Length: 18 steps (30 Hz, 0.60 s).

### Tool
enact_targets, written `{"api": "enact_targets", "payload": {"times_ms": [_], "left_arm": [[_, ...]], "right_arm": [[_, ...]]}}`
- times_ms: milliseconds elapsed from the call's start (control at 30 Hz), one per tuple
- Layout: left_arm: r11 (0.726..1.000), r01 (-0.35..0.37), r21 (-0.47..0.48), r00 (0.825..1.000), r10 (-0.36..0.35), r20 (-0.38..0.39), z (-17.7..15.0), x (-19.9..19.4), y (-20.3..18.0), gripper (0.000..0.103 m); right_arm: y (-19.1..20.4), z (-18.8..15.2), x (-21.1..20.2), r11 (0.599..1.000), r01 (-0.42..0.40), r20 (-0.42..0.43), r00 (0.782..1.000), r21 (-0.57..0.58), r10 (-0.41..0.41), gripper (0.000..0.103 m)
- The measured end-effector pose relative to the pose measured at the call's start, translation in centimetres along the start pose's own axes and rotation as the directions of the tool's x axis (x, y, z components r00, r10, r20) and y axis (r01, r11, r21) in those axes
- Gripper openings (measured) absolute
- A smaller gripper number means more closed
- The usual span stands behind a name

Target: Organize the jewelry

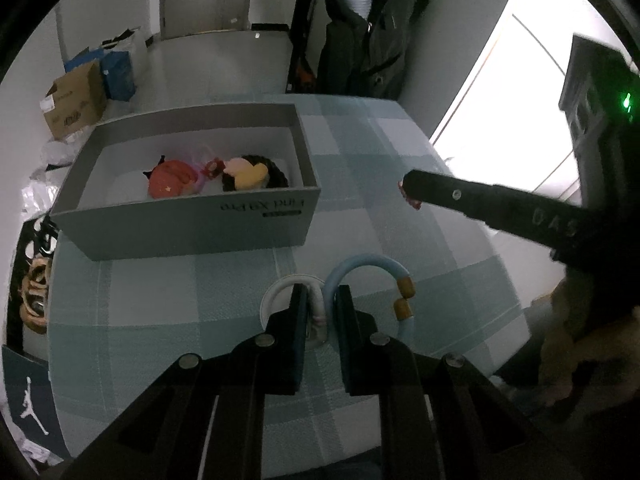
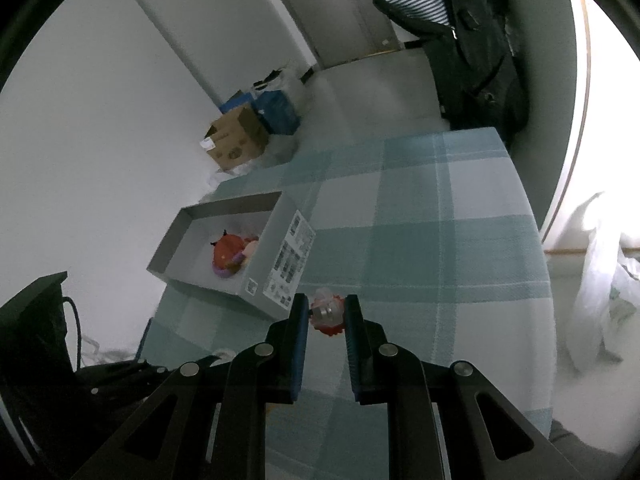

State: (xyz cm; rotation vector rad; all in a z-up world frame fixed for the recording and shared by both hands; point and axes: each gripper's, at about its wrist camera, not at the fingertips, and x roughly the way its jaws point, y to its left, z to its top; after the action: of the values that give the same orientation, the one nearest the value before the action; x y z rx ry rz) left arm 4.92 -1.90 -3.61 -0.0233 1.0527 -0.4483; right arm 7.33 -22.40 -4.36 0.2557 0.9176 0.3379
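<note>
While my left gripper (image 1: 322, 304) sits nearly closed down on the checked tablecloth (image 1: 168, 320), its pads are pinched on a small white ring (image 1: 276, 296), with a pale pinkish bit squeezed right in the gap between the fingers. Just beside it, touching on the right, is a light blue bracelet (image 1: 362, 264), an open hoop lying flat on the cloth with two mustard-yellow beads (image 1: 405, 298) on its right side; the break in the hoop faces roughly toward me, so its arch points away, toward the grey box (image 1: 192, 228). That box is open-topped and sits further back on the table, long side facing me, with a red plush-looking thing (image 1: 172, 178) and a yellow and dark one (image 1: 252, 174) inside. My right gripper (image 2: 327, 314) is also almost shut, clamped on a little red and clear hair-clip sort of piece (image 2: 328, 314) with a shiny metal part, held up off the cloth just in front of the box's labelled end. Can't really tell which way that one points, too small and blurry.
</note>
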Motion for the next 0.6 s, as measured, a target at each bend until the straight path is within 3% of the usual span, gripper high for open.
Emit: {"api": "enact_targets", "payload": {"times_ms": [167,600], "left_arm": [[0.991,0.097,-0.091,0.995,-0.096,0.017,0.5,-0.9,1.5,0.009],[0.959,0.198,-0.204,0.977,-0.176,0.119,2.6,-2.8,4.9,0.009]], "right_arm": [[0.3,0.2,-0.2,1.0,-0.012,0.016,1.0,-0.002,0.012,0.017],[2.1,1.1,-0.8,0.997,-0.077,0.067,0.995,-0.012,0.078,0.017]]}}
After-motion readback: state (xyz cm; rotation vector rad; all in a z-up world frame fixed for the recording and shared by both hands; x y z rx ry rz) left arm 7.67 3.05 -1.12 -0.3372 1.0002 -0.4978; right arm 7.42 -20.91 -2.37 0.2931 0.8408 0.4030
